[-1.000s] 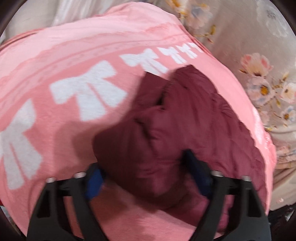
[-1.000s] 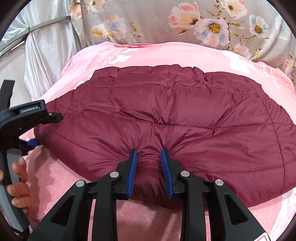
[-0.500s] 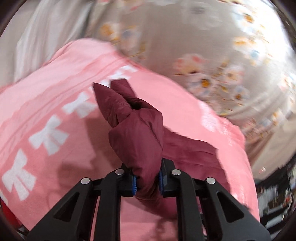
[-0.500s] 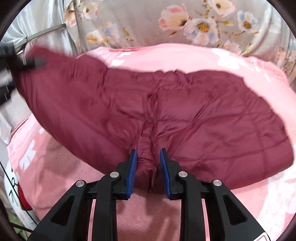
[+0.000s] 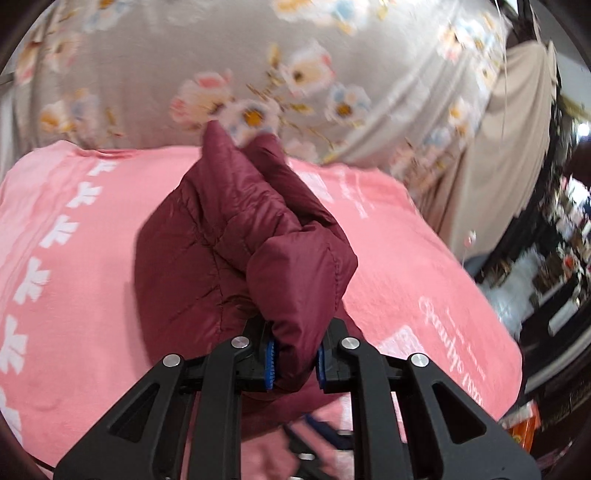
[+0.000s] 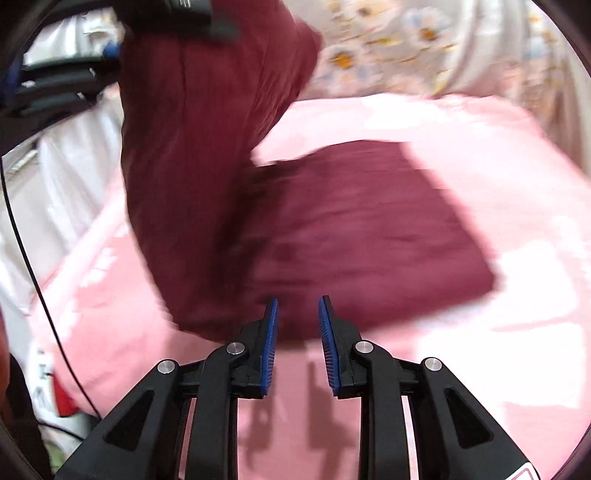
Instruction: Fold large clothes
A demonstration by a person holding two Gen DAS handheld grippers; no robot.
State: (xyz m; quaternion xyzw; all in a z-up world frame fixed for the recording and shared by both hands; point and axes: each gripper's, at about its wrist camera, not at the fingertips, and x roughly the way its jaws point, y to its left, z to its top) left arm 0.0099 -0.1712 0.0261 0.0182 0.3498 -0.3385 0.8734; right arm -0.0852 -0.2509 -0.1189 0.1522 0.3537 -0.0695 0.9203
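A maroon quilted jacket (image 5: 236, 236) lies on a pink blanket (image 5: 74, 295) with white bows. My left gripper (image 5: 293, 363) is shut on a bunched corner of it and holds that corner raised above the bed. In the right wrist view the lifted part of the jacket (image 6: 199, 147) hangs from the left gripper's black body (image 6: 177, 14) at the top left, while the rest lies flat. My right gripper (image 6: 299, 332) hovers over the pink blanket (image 6: 461, 369) at the jacket's near edge. Its pads stand a narrow gap apart with only blanket showing between them.
A grey floral sheet (image 5: 295, 74) hangs behind the bed. Pale silvery curtains (image 6: 62, 177) and a black cable (image 6: 33, 266) lie to the left. An orange box (image 5: 524, 424) and dark furniture sit off the bed's right side.
The left gripper closed on the jacket's corner, then raised it and swung it across the bed. The fold that sat between the right gripper's pads is gone from them, and that view is now blurred.
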